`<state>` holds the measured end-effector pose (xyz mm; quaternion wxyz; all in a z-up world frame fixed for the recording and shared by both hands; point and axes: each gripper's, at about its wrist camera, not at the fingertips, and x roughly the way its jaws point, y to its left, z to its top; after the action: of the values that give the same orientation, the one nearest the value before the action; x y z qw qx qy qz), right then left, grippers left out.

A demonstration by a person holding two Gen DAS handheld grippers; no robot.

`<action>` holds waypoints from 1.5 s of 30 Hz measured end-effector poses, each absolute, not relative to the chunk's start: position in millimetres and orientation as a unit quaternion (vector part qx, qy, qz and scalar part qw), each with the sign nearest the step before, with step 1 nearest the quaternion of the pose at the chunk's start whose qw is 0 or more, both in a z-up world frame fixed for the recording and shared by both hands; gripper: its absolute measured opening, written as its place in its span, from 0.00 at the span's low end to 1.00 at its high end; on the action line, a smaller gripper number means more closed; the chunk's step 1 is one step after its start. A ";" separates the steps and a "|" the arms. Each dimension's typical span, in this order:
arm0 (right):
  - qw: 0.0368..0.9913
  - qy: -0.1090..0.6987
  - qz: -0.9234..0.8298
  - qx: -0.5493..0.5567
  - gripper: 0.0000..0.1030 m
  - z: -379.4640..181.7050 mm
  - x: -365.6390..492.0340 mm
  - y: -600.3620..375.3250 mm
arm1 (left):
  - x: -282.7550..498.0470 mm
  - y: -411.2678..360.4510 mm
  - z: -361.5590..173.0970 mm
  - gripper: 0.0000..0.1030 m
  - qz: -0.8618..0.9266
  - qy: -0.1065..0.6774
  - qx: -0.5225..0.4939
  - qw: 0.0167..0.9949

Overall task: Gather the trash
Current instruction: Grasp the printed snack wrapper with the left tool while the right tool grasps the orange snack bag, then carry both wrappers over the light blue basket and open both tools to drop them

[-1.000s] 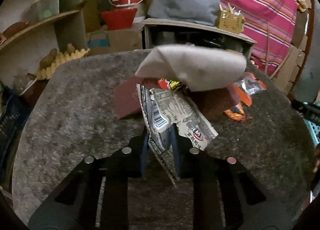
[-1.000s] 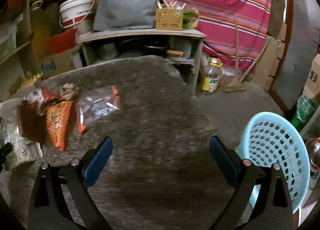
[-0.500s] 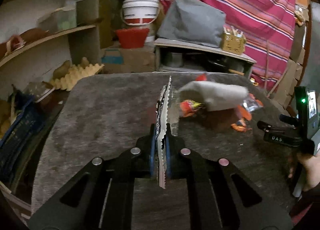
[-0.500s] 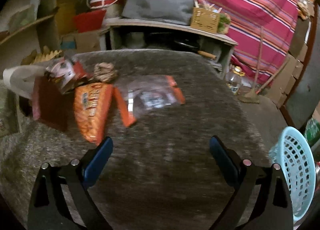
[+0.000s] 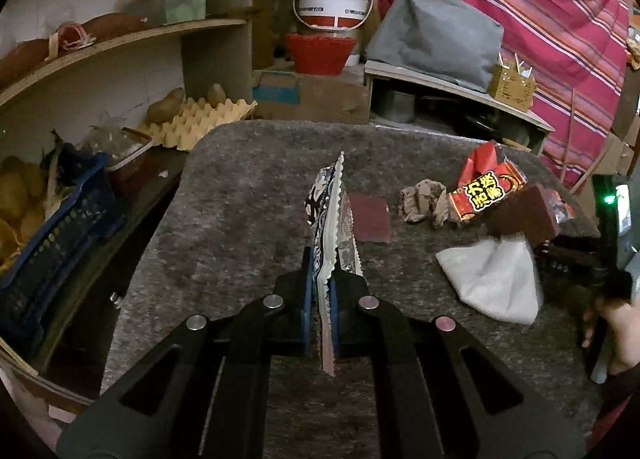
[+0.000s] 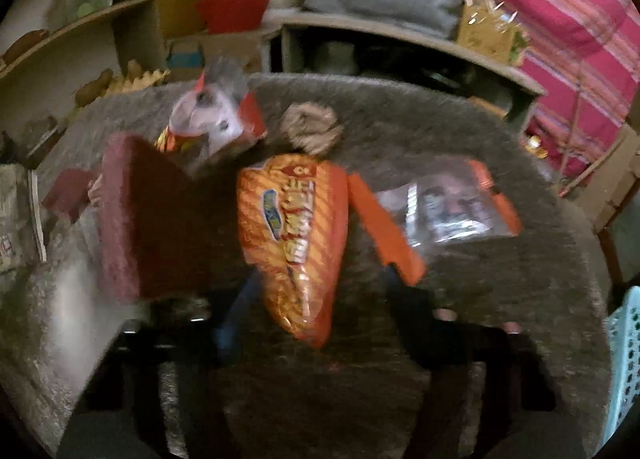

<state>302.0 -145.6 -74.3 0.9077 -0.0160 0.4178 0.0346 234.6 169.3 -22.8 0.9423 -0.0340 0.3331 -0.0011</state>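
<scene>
Left gripper [image 5: 321, 291] fingers clench a thin, limp wrapper [image 5: 331, 219] edge-on at centre frame; right gripper [image 6: 316, 323] fingers spread around the light, crinkly orange packet [image 6: 294, 235].

Grey felt table [image 5: 248, 195]. Black-white printed wrapper [image 5: 328, 215] w/ silver inside, held by black left gripper [image 5: 320, 299], blue pads. Maroon square [image 5: 370, 217], brown crumpled paper [image 5: 424, 203], red-yellow packet [image 5: 486, 187], white bag [image 5: 496, 283]. Orange striped chip bag [image 6: 294, 235]; light blue basket [image 6: 626, 363].
</scene>
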 end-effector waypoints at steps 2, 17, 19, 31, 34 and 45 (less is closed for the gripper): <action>0.911 0.410 0.045 -0.003 0.20 -70.9 298.9 -150.9 | 232.5 165.4 -19.9 0.05 -0.003 0.329 -0.032 0.944; 0.945 0.325 0.043 -0.003 0.13 -11.3 238.6 -210.2 | 212.6 113.6 20.7 0.05 -0.038 0.283 -0.026 0.958; 0.945 0.327 0.034 0.005 0.13 -11.4 232.1 -225.7 | 211.3 101.1 24.6 0.05 -0.046 0.280 -0.025 0.959; 0.947 0.320 -0.010 0.039 0.13 -2.3 198.6 -305.5 | 210.8 14.1 30.1 0.05 -0.093 0.269 0.009 0.959; 0.948 0.317 -0.018 0.038 0.13 -0.3 191.5 -318.4 | 212.2 -7.4 31.1 0.05 -0.105 0.265 0.014 0.958; 0.948 0.308 -0.067 0.042 0.13 5.3 160.9 -374.4 | 219.2 -82.0 24.9 0.05 -0.135 0.258 0.025 0.956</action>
<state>160.9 -374.4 5.3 0.9481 0.0416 0.3079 -0.0674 219.2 -82.0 24.9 0.9563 0.0247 0.2584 -0.1348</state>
